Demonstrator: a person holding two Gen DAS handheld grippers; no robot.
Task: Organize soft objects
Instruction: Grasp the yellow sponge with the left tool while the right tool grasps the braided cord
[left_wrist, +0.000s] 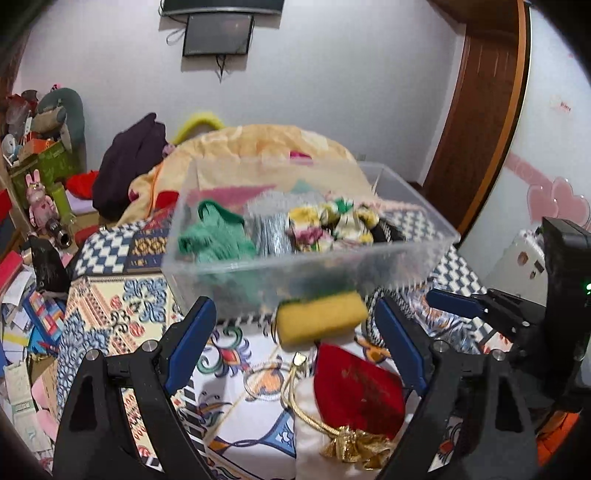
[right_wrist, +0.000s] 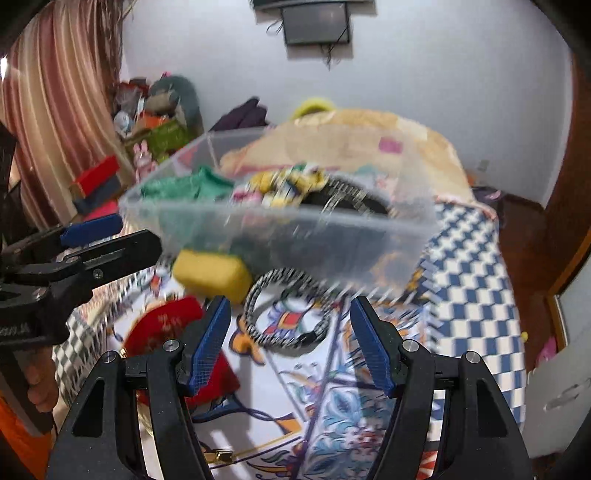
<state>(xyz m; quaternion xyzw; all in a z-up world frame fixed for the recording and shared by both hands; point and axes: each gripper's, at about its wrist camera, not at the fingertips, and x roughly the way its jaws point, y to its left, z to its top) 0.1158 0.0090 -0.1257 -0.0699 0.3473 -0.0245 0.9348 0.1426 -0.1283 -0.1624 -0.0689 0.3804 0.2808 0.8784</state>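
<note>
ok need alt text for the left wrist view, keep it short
The open left gripper points at a yellow sponge with a green top lying on a patterned bedspread against a clear plastic bin holding green, silver and floral fabric items. A red drawstring pouch lies nearer; the right gripper enters from the right.

yellow sponge against clear bin of soft items

Home bedroom: bed under patterned blue-and-white bedspread, crumpled peach quilt far, wall-mounted black TV, striped pink curtain left.
</note>
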